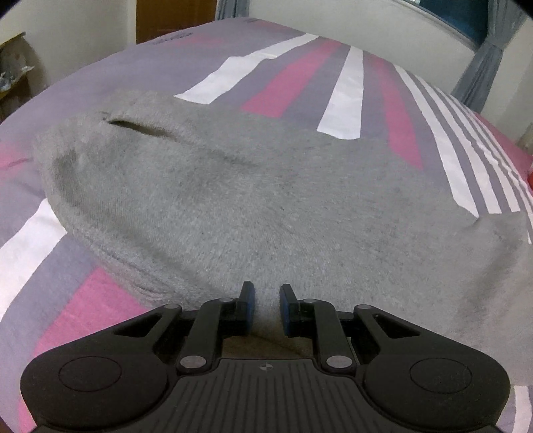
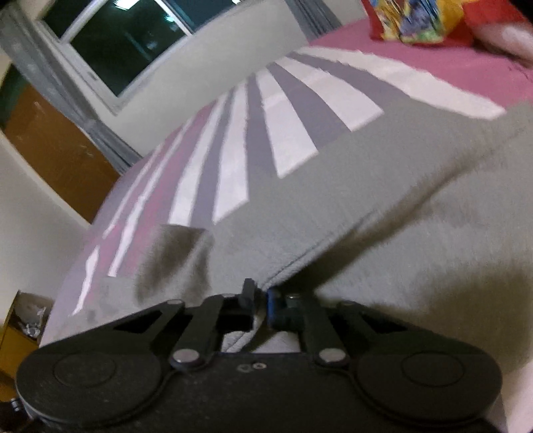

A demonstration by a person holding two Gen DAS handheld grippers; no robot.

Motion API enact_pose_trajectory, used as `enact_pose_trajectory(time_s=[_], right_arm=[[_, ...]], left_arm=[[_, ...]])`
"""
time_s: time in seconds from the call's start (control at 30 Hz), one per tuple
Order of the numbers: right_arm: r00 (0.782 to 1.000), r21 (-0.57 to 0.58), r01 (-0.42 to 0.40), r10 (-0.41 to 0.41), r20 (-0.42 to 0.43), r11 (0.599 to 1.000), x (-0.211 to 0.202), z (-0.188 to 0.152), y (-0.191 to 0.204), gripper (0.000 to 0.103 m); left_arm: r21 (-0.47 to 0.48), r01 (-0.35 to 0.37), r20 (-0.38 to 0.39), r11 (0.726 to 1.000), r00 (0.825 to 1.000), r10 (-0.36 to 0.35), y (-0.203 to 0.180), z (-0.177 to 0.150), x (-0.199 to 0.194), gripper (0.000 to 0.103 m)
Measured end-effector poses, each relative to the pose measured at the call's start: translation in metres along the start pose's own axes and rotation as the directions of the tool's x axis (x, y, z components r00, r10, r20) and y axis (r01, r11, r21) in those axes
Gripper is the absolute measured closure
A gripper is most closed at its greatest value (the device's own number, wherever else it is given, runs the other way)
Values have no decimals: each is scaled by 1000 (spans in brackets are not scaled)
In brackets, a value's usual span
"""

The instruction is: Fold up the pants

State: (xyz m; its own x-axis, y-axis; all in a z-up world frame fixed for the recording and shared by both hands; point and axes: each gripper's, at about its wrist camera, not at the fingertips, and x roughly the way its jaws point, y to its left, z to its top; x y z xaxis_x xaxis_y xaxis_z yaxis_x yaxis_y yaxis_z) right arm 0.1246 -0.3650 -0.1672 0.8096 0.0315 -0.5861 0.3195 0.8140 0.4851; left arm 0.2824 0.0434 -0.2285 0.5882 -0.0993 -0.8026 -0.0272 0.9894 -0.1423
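Note:
Grey fleece pants lie spread over the striped bedspread, with a pocket slit at the upper left of the left wrist view. My left gripper sits at the pants' near edge. Its jaws stand a little apart with grey cloth between them, not clamped. In the right wrist view the pants are lifted at one edge. My right gripper is shut on that hem edge, and the cloth rises in a taut fold up and to the right. This view is motion-blurred.
The bedspread has pink, white and purple stripes. A window and curtains are behind the bed. A red and yellow cushion lies at the far right. A wooden door and a shelf stand at the left.

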Motion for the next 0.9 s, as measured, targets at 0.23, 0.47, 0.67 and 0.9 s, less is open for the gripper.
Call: enact_pose_trajectory(time_s=[0.23, 0.47, 0.67, 0.9], right_arm=[[992, -140, -31, 48, 114, 990, -67, -8, 28, 98], [994, -161, 82, -93, -62, 984, -41, -55, 0, 98], [995, -94, 49, -56, -78, 994, -33, -41, -9, 82], [998, -5, 13, -14, -55, 1000, -39, -19, -27, 75]], left_arm=[[8, 11, 5, 1000, 1000, -11, 1, 1, -1, 86], [21, 11, 13, 1000, 1000, -12, 1, -1, -1, 86], [18, -4, 25, 1000, 1000, 3, -4, 3, -10, 85], [48, 46, 66, 998, 997, -49, -30, 2, -24, 85]])
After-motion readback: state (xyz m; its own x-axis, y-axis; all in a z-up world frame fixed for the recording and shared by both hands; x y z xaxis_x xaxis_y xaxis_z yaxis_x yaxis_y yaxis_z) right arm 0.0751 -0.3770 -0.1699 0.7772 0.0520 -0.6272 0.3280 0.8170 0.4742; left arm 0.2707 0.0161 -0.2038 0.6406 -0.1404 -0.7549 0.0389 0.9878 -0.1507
